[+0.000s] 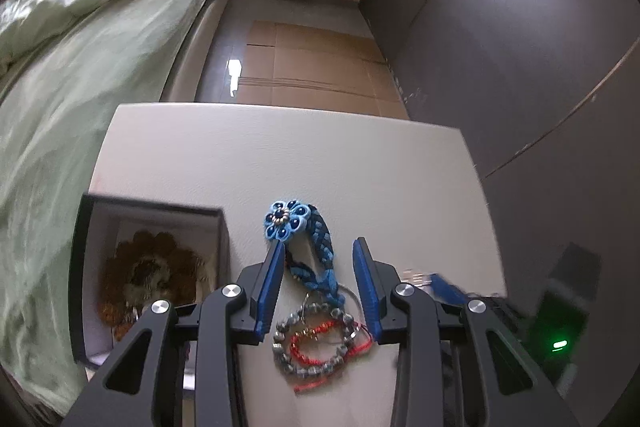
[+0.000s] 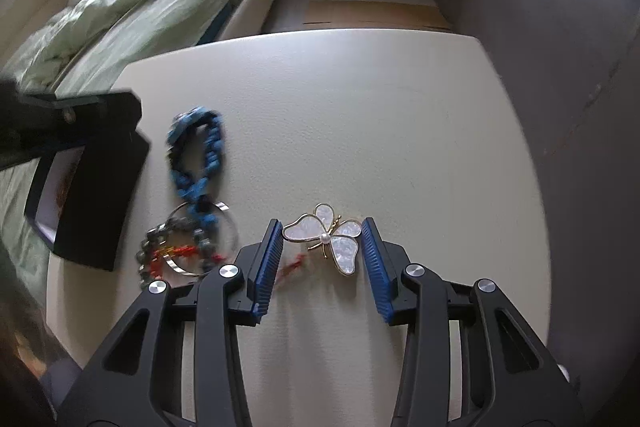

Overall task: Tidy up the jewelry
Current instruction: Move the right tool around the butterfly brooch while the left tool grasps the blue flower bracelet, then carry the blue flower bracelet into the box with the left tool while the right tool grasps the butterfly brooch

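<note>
A blue braided bracelet with a flower (image 1: 308,247) lies on the white table (image 1: 280,155), between the fingers of my open left gripper (image 1: 318,255). Below it lie a grey bead bracelet (image 1: 316,347) and a red cord bracelet (image 1: 320,345). A black box (image 1: 148,267) at the left holds brown beads (image 1: 152,271). In the right wrist view my open right gripper (image 2: 322,233) straddles a white butterfly brooch (image 2: 328,237) with gold rim. The blue bracelet (image 2: 200,155), bead bracelet (image 2: 176,247) and box (image 2: 96,195) lie to its left.
A bed with green bedding (image 1: 80,67) runs along the table's left side. Cardboard sheets (image 1: 312,67) cover the floor beyond the far edge. A dark wall (image 1: 520,47) stands at the right. The left gripper's body (image 2: 60,123) reaches in over the box.
</note>
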